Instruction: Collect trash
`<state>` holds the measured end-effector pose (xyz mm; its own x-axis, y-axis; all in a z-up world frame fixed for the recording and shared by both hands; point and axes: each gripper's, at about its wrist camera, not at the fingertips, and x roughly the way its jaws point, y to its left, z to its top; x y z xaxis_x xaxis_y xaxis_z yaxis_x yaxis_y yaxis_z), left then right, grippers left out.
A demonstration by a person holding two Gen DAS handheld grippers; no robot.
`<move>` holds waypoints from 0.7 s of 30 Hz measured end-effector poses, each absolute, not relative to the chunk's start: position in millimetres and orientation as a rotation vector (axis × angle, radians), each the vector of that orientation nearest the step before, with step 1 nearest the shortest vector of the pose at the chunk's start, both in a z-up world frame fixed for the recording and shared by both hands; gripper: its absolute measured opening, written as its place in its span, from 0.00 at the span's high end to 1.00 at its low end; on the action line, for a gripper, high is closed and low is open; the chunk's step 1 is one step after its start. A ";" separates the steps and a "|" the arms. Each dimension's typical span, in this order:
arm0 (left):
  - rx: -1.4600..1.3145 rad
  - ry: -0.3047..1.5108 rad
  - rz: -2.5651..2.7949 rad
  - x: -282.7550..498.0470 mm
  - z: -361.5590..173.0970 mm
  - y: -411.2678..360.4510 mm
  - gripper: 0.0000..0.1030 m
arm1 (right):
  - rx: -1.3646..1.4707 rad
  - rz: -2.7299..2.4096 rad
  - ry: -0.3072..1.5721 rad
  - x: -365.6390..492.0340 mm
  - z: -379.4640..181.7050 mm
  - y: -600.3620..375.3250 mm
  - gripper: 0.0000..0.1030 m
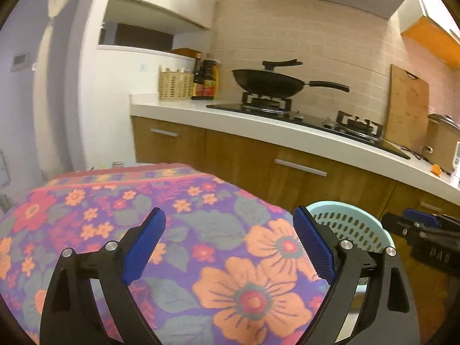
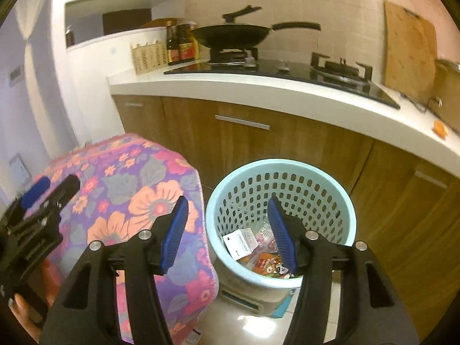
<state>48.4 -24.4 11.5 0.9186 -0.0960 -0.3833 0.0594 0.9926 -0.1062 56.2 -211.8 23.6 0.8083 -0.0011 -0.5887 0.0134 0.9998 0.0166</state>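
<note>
Along the back wall, a long white desk (image 2: 258, 89) over wooden cabinets, carrying a black hob with a dark wok (image 1: 270, 83) on the near burner, sauce bottles (image 1: 205, 79) and a woven basket (image 1: 175, 86) to its left, a wooden cutting board (image 1: 406, 109) leaning on the tiles to the right. In front, a low surface draped in a purple floral cloth (image 1: 178, 230), bare of any trash on the part in view. Just beside its right edge, on the floor, a pale blue perforated waste basket (image 2: 230, 184), upright, with the trash (image 2: 258, 256) lying at its bottom: a white printed carton, orange and red wrappers, clear plastic. Hovering over the cloth, the left gripper (image 1: 230, 241), jaws spread wide, nothing between the blue pads but the flower pattern beneath; seen too at the left edge of the right wrist view, held in a hand (image 2: 26, 313). Above the basket's near-left rim, the right gripper (image 2: 227, 230), jaws parted and empty, one pad over the cloth's edge, the other over the basket's inside. Near the desk's right end, a small orange scrap (image 1: 436, 169).
</note>
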 end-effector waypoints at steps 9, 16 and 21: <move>-0.051 0.405 0.082 39.8 6.1 -10.6 0.15 | -0.018 -0.008 0.620 56.4 17.0 -177.4 0.42; -0.038 0.383 0.064 34.5 10.3 -10.0 0.15 | -0.045 -0.046 0.569 53.0 20.5 -169.7 0.42; -0.046 0.381 0.054 32.4 11.0 -9.9 0.15 | -0.049 -0.067 0.545 50.6 25.3 -168.7 0.42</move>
<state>32.4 -9.9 11.0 0.9270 0.0443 -0.3723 -0.0615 0.9975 -0.0345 50.6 -168.7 25.3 0.8528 -0.0764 -0.5166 0.0502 0.9967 -0.0644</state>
